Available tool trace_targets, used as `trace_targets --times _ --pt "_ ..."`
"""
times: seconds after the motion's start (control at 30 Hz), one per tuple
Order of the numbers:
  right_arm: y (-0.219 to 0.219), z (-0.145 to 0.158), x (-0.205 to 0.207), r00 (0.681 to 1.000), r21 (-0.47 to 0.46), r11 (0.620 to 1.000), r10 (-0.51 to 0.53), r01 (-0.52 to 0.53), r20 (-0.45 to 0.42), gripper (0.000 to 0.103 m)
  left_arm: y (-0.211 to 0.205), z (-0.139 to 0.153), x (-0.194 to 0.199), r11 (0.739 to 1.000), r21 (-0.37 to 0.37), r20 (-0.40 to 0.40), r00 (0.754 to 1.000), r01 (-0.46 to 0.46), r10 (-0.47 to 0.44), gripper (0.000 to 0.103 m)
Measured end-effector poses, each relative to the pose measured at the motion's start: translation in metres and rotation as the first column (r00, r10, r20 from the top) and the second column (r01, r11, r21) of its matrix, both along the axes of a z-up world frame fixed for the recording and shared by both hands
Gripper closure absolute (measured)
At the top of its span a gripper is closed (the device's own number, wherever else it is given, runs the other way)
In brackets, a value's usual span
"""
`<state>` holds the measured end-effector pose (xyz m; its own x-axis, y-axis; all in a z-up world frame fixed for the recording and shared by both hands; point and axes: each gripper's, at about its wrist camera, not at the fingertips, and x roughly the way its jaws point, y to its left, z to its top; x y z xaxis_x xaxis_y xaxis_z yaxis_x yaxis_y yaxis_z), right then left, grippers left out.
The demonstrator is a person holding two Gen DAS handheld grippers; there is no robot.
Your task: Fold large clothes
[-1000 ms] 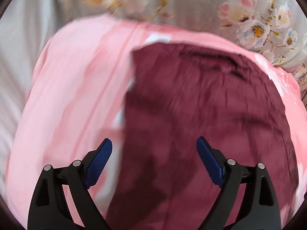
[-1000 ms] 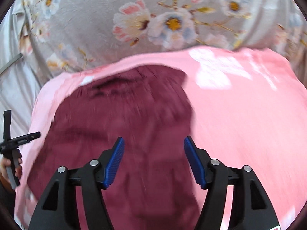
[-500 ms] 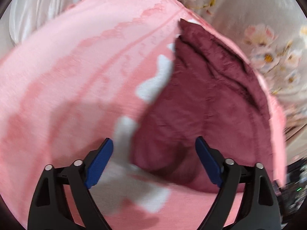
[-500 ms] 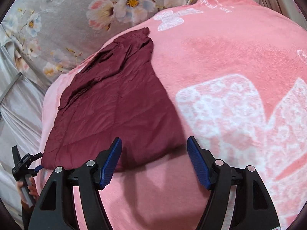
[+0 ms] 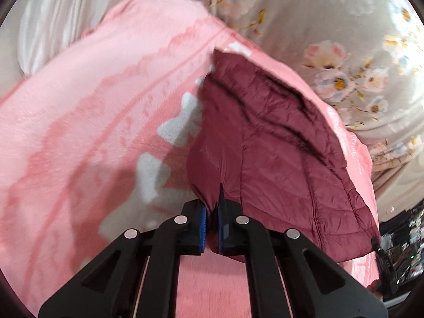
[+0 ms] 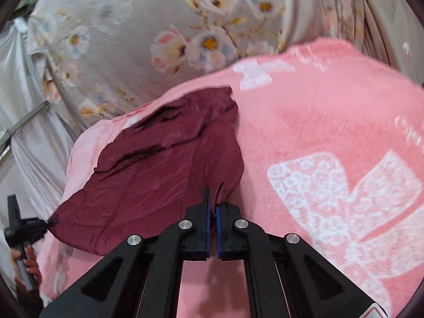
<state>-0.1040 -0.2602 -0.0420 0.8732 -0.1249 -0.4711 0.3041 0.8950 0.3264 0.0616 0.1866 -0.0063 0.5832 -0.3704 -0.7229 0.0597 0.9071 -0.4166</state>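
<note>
Left wrist view: your left gripper (image 5: 211,228) pinches the near-left corner of the maroon jacket (image 5: 278,143); open pink blanket (image 5: 92,122) lies leftward. Right wrist view: your right gripper (image 6: 212,232) clamps the jacket's near-right corner (blanket spreads rightward).

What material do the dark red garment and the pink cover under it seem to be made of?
The dark red garment looks like thin quilted synthetic, perhaps nylon, lightly padded: stitched panel lines, a slight sheen, sharp creases. The pink cover looks like plush fleece: a fuzzy, matte pile with white woven-looking patterns. Neither fibre can be confirmed from the look alone.
</note>
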Motion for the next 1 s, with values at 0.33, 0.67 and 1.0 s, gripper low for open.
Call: trace_targets --times 0.33,0.67,1.0 --pt "0.042 0.064 -0.125 0.99 -0.119 0.991 0.083 -0.069 0.117 0.1 0.041 0.096 -0.127 0.999 -0.027 0.147 0.989 0.02 -0.016 0.099" --pt "0.011 0.133 -0.077 0.938 -0.027 0.999 0.053 -0.046 0.342 0.1 0.018 0.164 -0.086 1.0 -0.024 0.329 0.944 0.008 0.001 0.098" --pt "-0.039 0.099 0.09 0.975 0.057 0.995 -0.097 0.087 0.198 0.1 -0.052 0.104 0.077 0.962 0.253 0.247 0.968 -0.105 0.041 0.097"
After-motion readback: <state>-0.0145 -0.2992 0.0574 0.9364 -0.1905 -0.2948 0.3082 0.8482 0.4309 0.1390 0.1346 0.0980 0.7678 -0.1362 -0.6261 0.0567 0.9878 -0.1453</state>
